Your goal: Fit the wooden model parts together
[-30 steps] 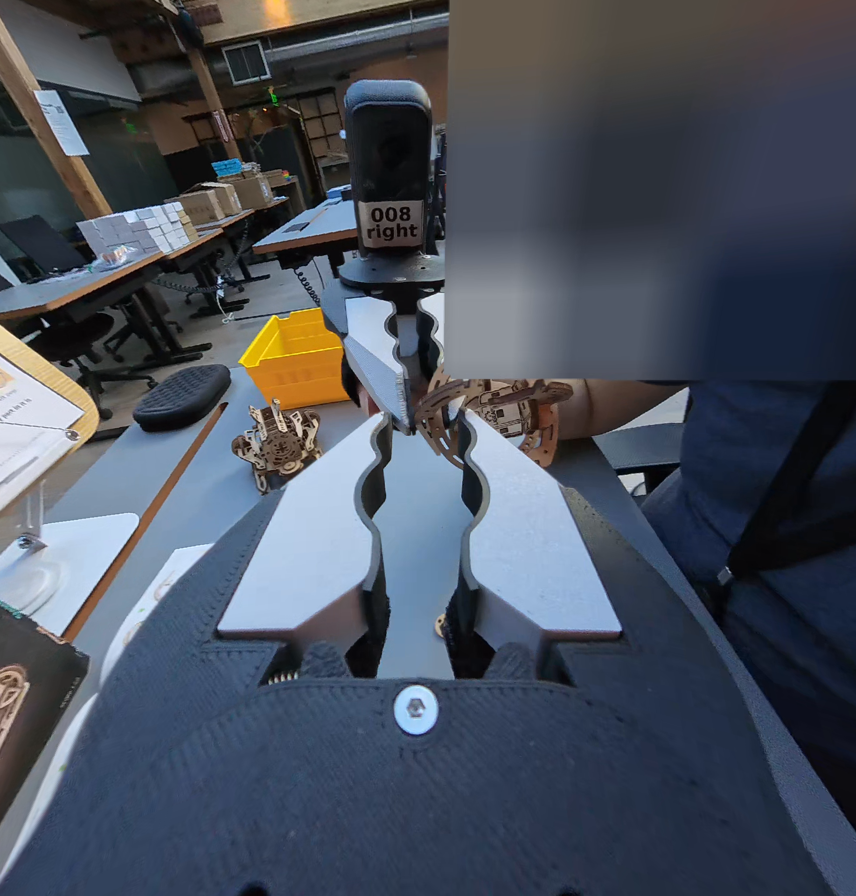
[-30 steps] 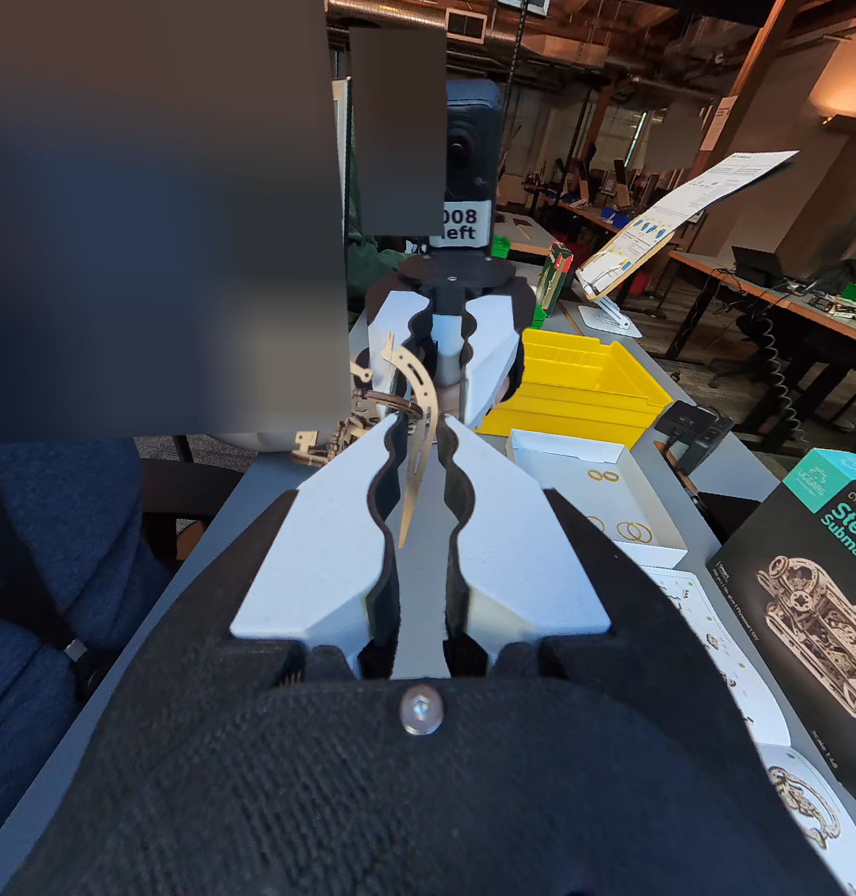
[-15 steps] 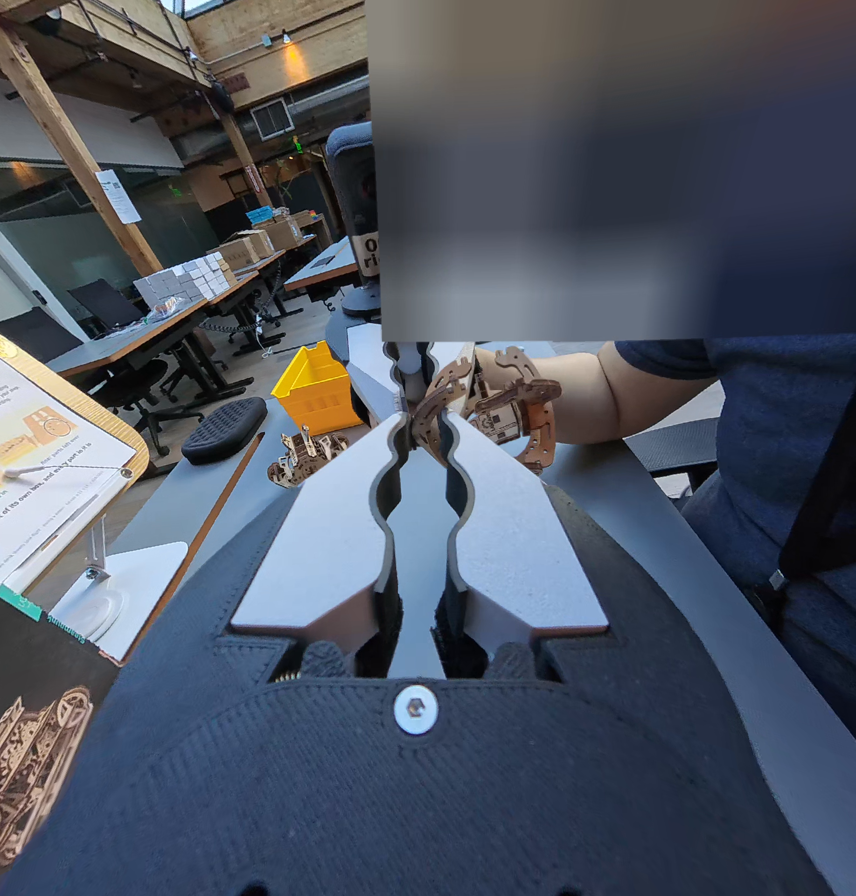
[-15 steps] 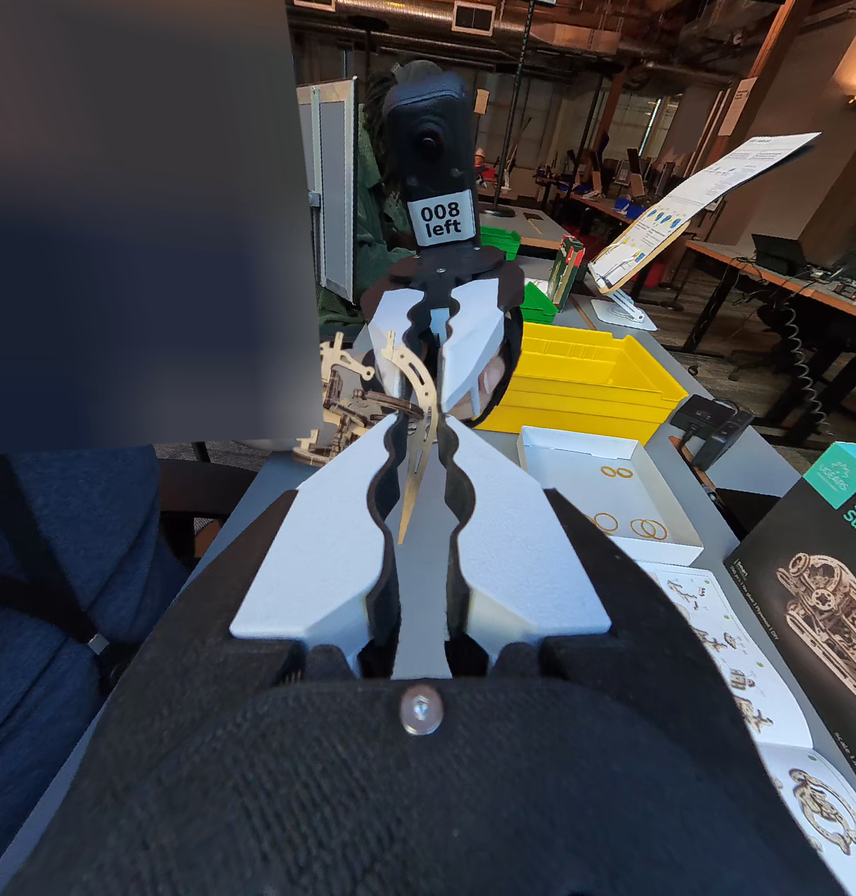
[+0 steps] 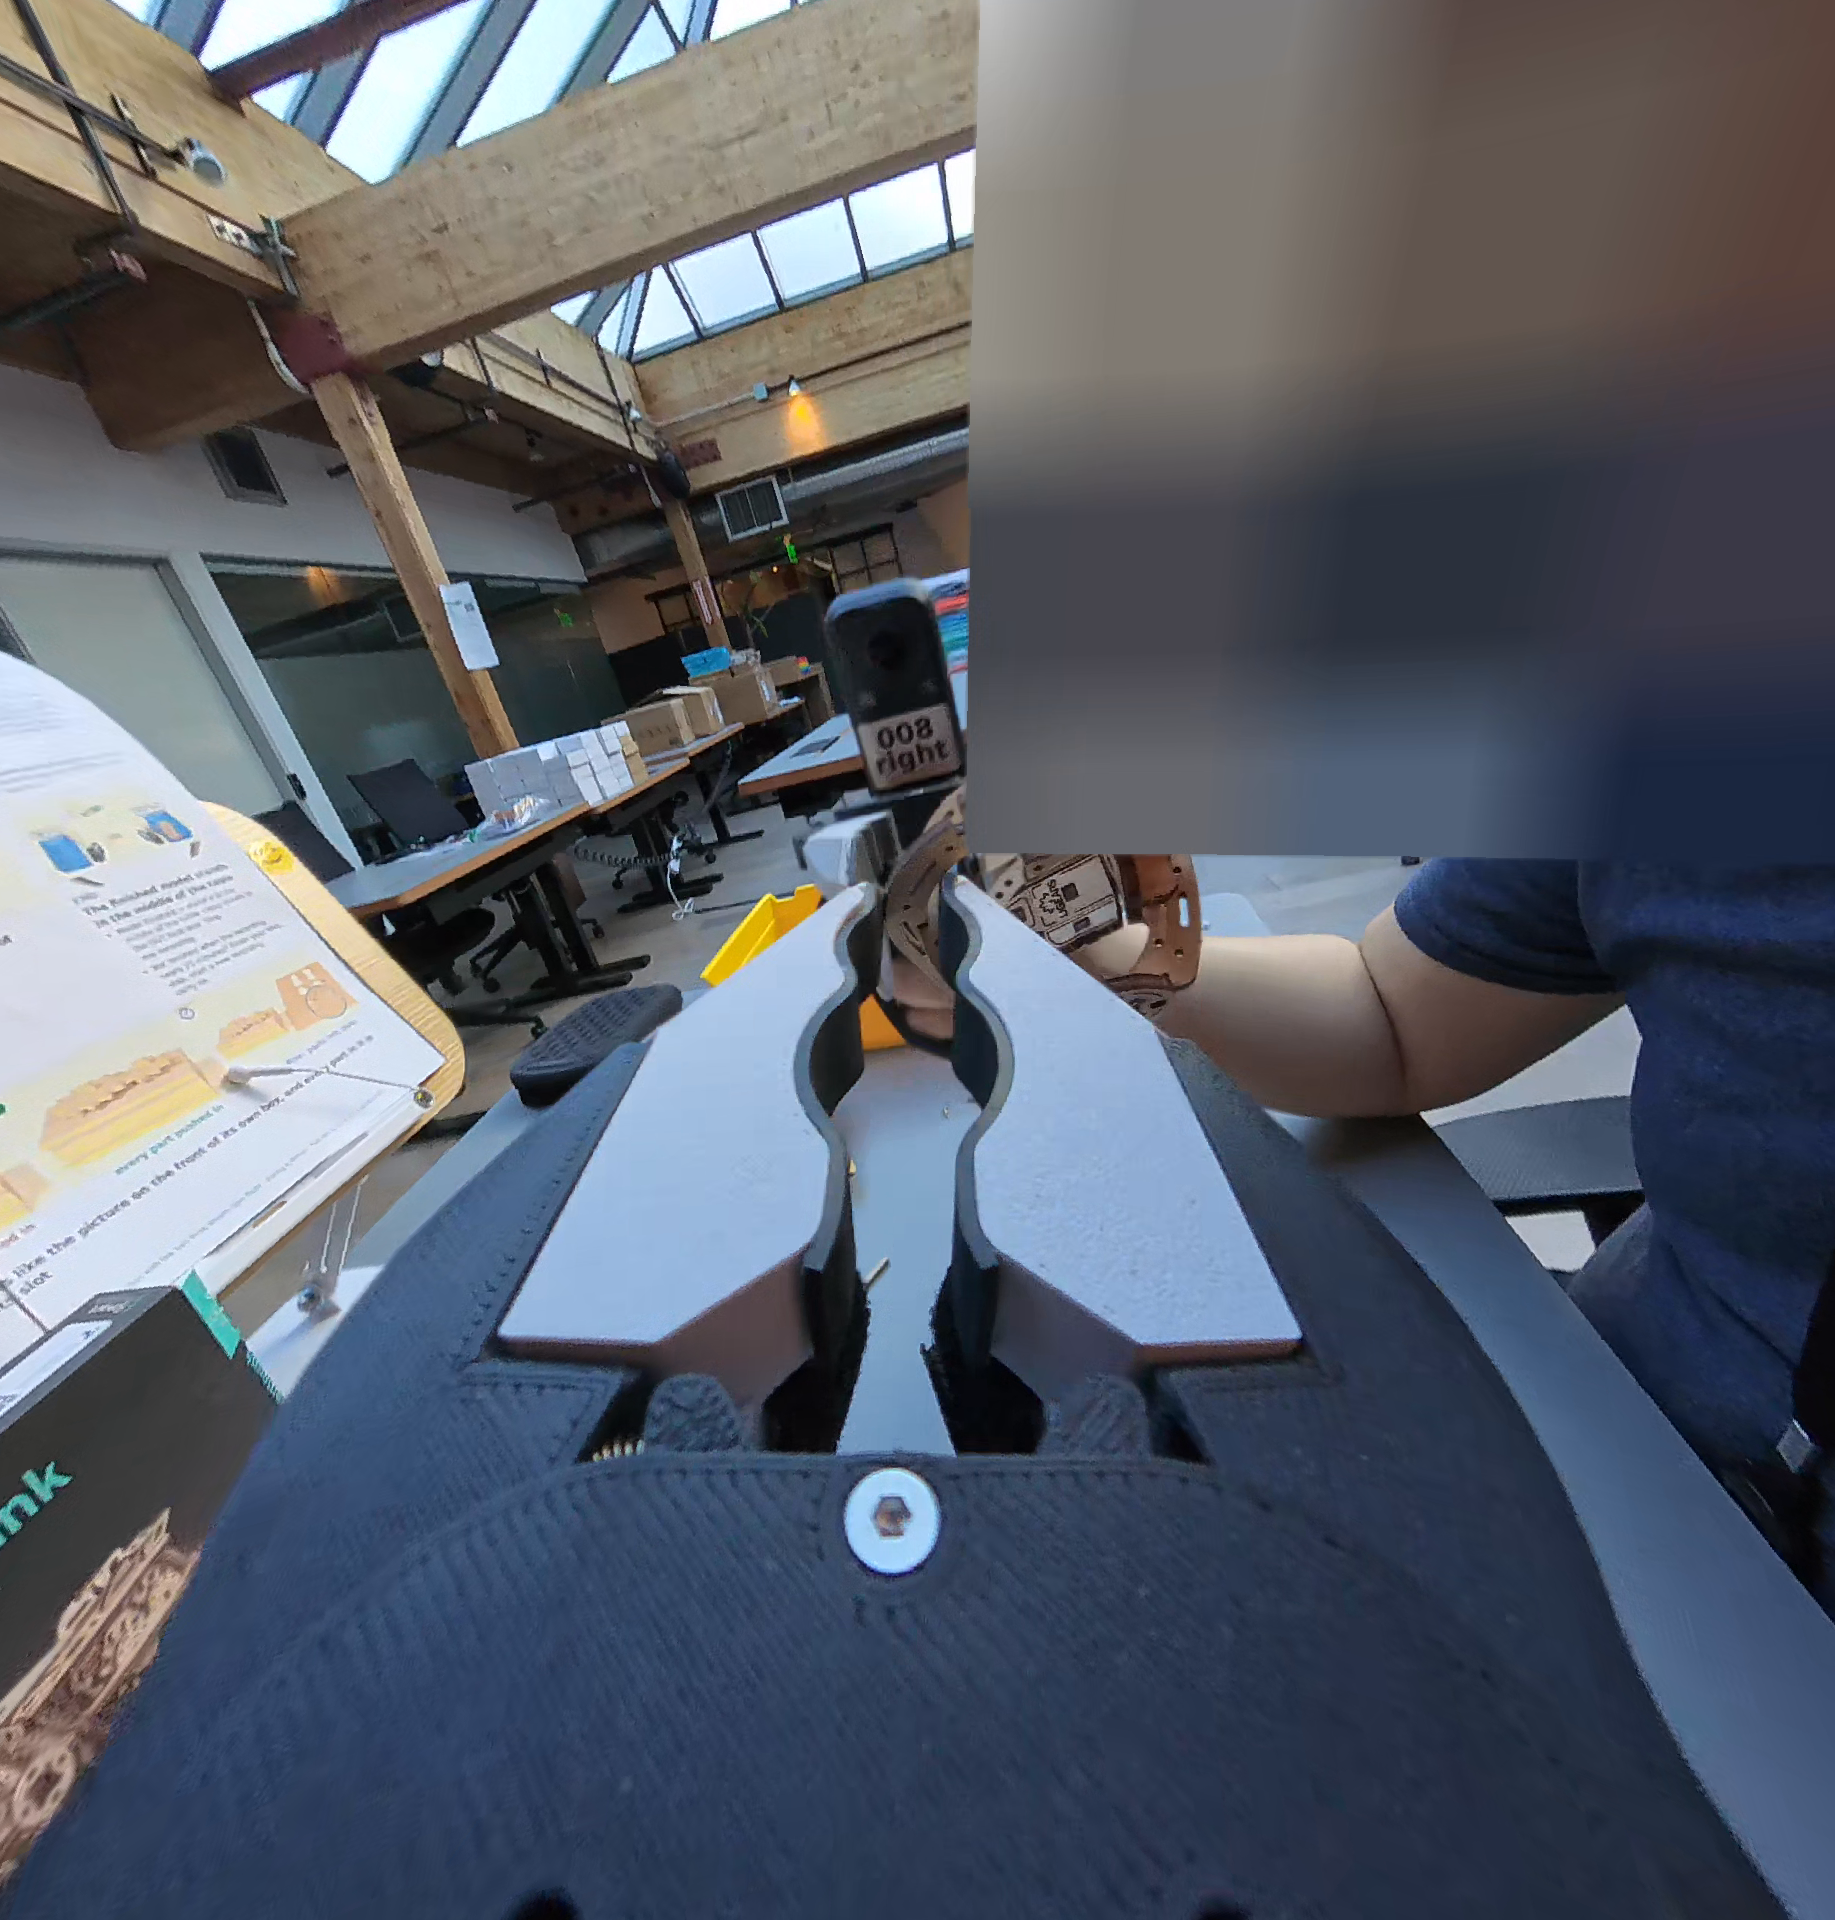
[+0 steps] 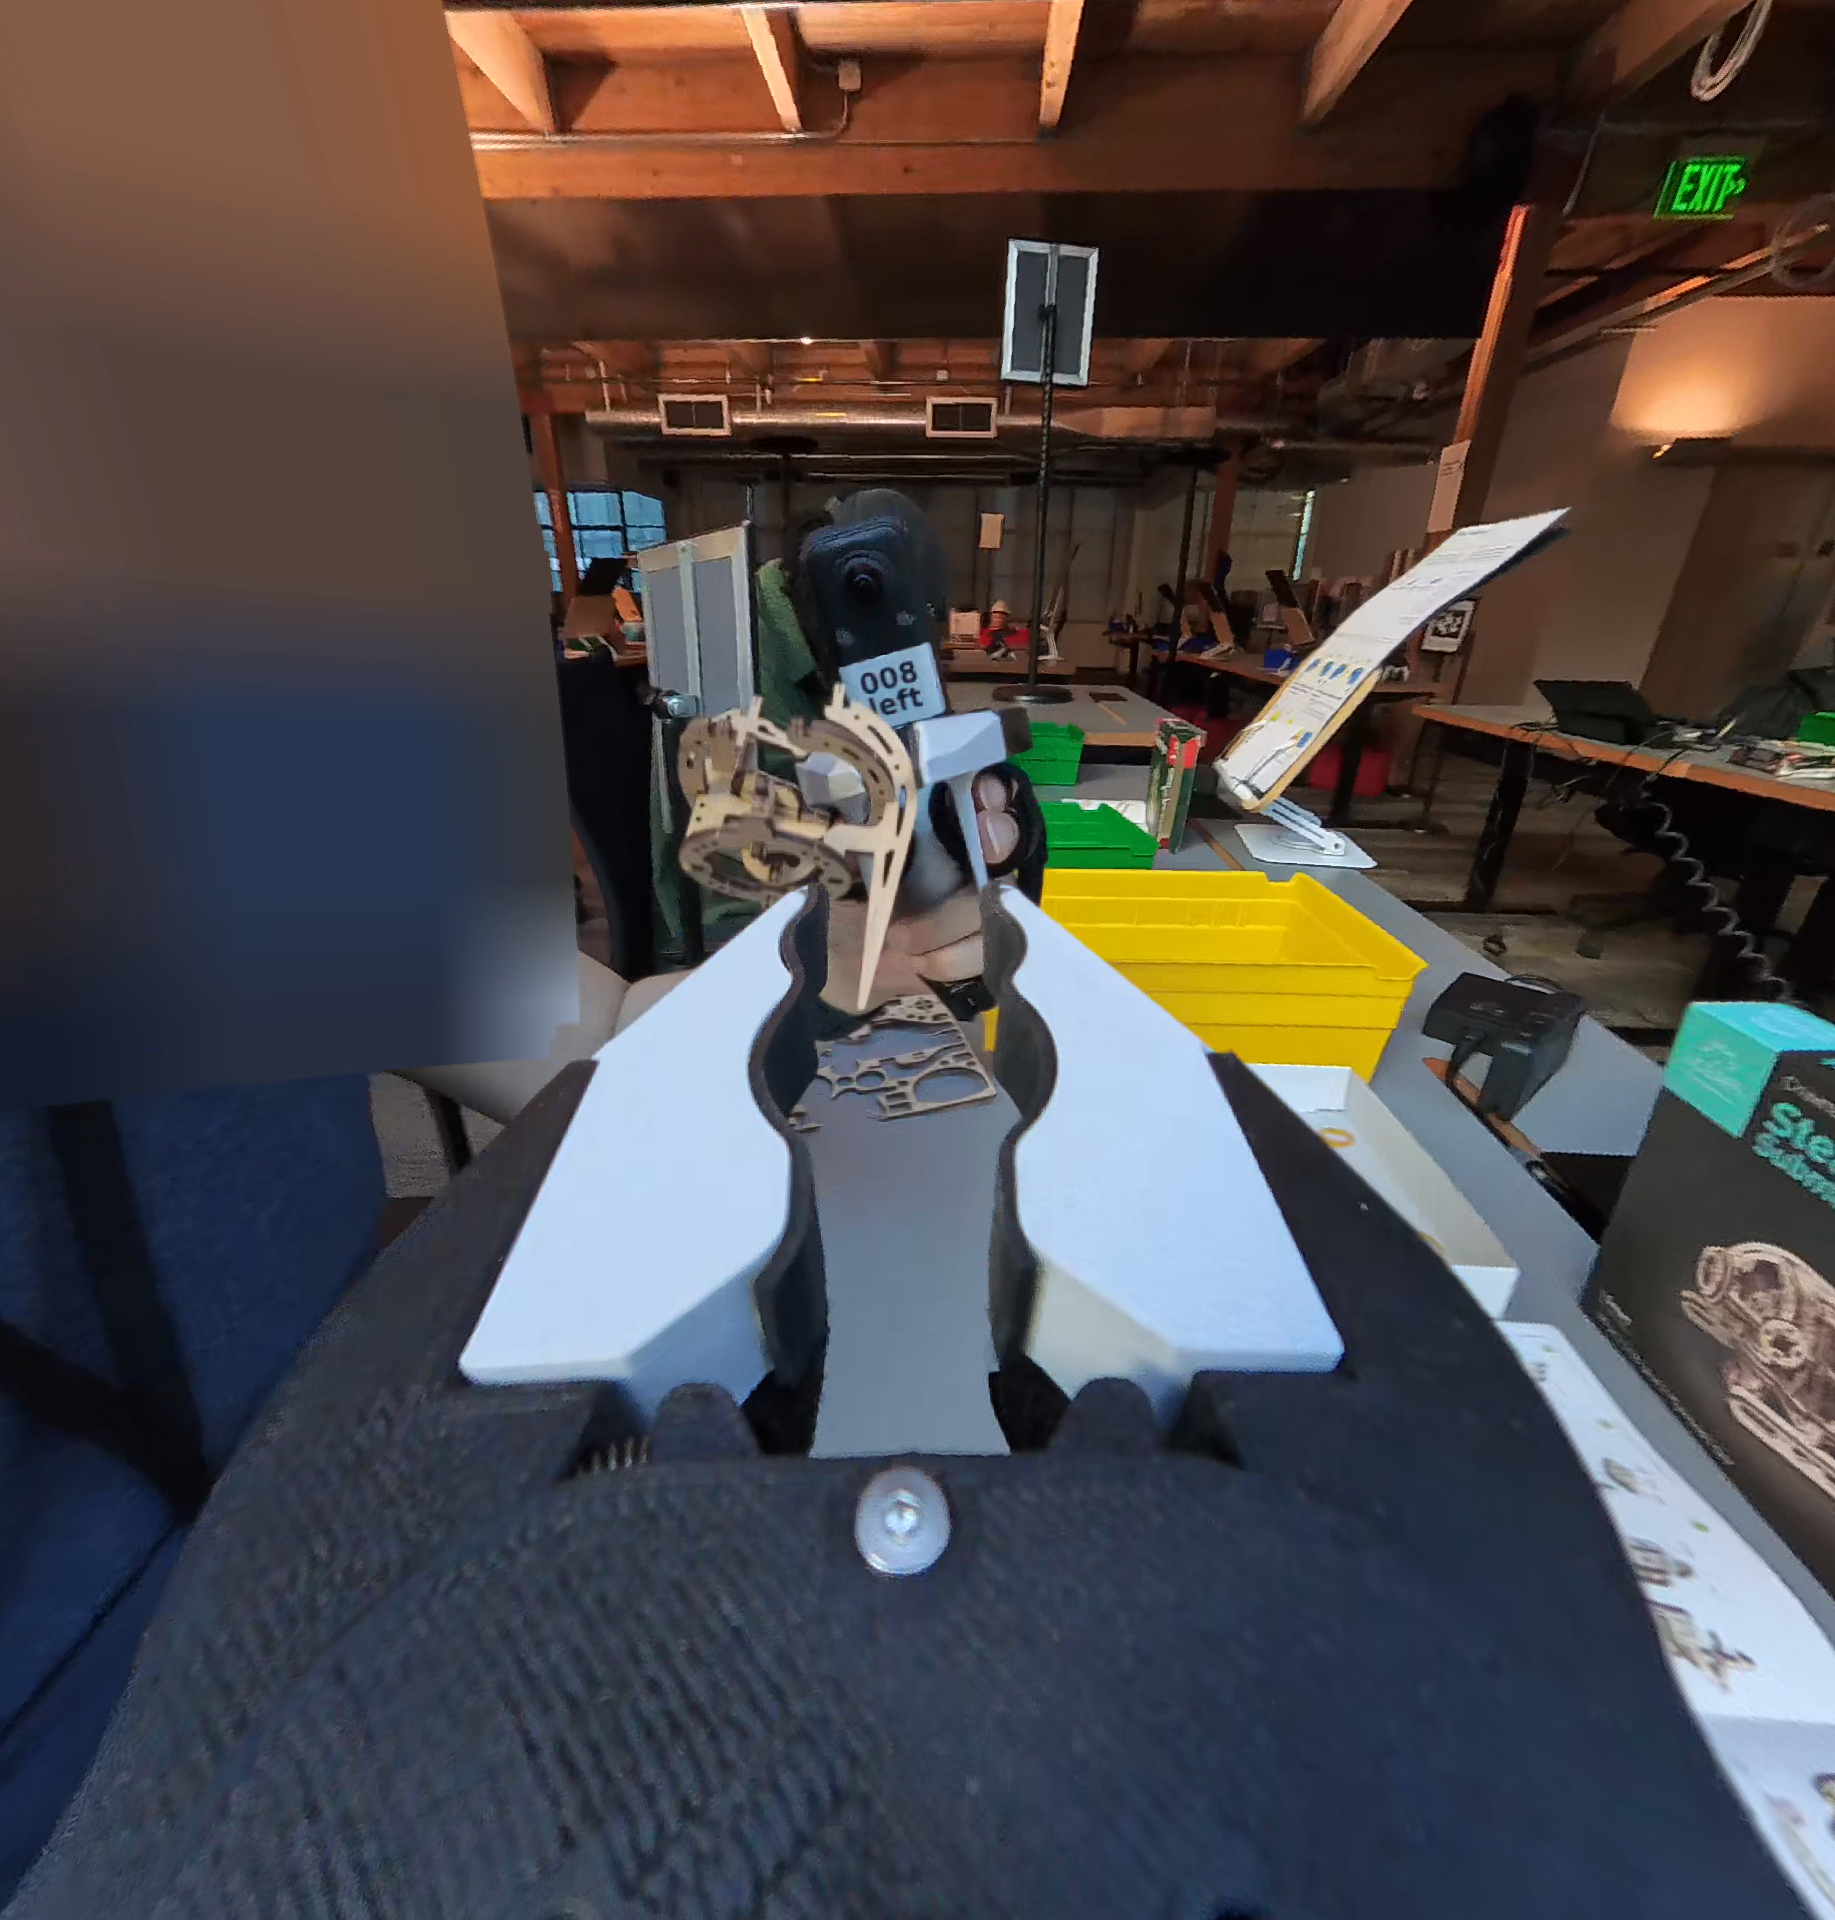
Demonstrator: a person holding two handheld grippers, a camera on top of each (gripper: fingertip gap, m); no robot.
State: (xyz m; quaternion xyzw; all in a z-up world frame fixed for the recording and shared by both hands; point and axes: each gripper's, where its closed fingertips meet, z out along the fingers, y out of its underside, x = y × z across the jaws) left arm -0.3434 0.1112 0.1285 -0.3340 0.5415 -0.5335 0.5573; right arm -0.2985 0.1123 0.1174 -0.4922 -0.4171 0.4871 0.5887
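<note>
My left gripper (image 5: 911, 899) is shut on the wooden model (image 5: 1100, 914), pinching a curved toothed part (image 5: 908, 914) at its fingertips and holding it up in the air. In the right wrist view the left gripper (image 6: 889, 764) holds the model (image 6: 757, 821) with a long pointed curved piece (image 6: 887, 883) hanging from it. My right gripper (image 6: 900, 904) is open and empty, its jaws wide apart just short of that piece and touching nothing. A fretted wooden part sheet (image 6: 902, 1060) lies flat on the grey table (image 6: 892, 1247) below.
A yellow bin (image 6: 1225, 956), a white box with small rings (image 6: 1380, 1164), a dark product box (image 6: 1765, 1247) and printed sheets (image 6: 1723, 1621) lie at the right. An instruction stand (image 5: 165, 987) is at the left. The person's arm (image 5: 1308, 1018) and torso are close by. My hands' fingertips stand some 5 cm from each other.
My right gripper opened, let go of the pointed curved piece and drew back. The piece now stays on the model in my left gripper. Both grippers tilted upward.
</note>
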